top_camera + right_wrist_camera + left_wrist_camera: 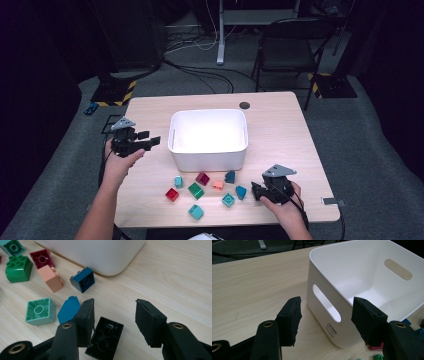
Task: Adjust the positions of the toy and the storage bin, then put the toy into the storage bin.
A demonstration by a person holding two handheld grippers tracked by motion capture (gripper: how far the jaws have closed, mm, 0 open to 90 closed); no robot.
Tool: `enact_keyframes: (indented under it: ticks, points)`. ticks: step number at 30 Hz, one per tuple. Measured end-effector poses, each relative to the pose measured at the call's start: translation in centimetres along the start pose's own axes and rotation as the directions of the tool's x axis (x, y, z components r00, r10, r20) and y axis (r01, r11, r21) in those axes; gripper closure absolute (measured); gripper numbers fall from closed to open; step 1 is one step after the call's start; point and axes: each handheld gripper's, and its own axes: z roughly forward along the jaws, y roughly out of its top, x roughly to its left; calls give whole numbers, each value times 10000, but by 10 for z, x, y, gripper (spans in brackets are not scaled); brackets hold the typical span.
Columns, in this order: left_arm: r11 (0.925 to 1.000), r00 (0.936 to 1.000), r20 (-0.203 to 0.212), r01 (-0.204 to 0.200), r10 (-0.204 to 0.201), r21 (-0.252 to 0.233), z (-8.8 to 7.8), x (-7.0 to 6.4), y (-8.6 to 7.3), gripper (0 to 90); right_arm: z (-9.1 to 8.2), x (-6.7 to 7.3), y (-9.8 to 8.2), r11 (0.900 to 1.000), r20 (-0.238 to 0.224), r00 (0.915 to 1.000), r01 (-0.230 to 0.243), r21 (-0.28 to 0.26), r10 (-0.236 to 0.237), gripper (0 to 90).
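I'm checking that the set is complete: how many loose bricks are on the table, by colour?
Teal bricks: 3
Blue bricks: 2
Red brick: 1
Maroon brick: 1
Green brick: 1
Salmon brick: 1
Black brick: 1
Total: 10

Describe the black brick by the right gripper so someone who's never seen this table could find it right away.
Start at the white bin in the middle of the table, then go to the loose bricks in front of it. At the right end of that scatter, between the open jaws of the right gripper, lies the black brick, hollow underside up. It is the one black, oblong brick there; its neighbours are coloured.
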Motion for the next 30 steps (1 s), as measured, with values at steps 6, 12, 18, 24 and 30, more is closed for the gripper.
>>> enact_keyframes:
  ticks: [6,12,18,24,30]
  points:
    - [9997,9998,-62,174,-176,-189,-4,5,1,405,8,3,-10,9999,-153,9999,52,156,-49,480]
    - [9993,9995,-175,250,-255,-274,-5,7,2,403,11,4,-16,9993,-184,9998,12,382,-5,469]
    - [9991,9993,-211,302,-308,-288,-6,10,2,403,17,5,-20,9974,-209,9997,-88,709,104,455]
    - [9983,9987,-175,464,-471,-359,-6,11,2,403,22,4,-24,9933,-317,9995,-59,1152,96,454]
    - [9983,9989,-140,441,-447,-375,-6,11,2,403,23,3,-26,9903,-231,9997,-32,1387,65,510]
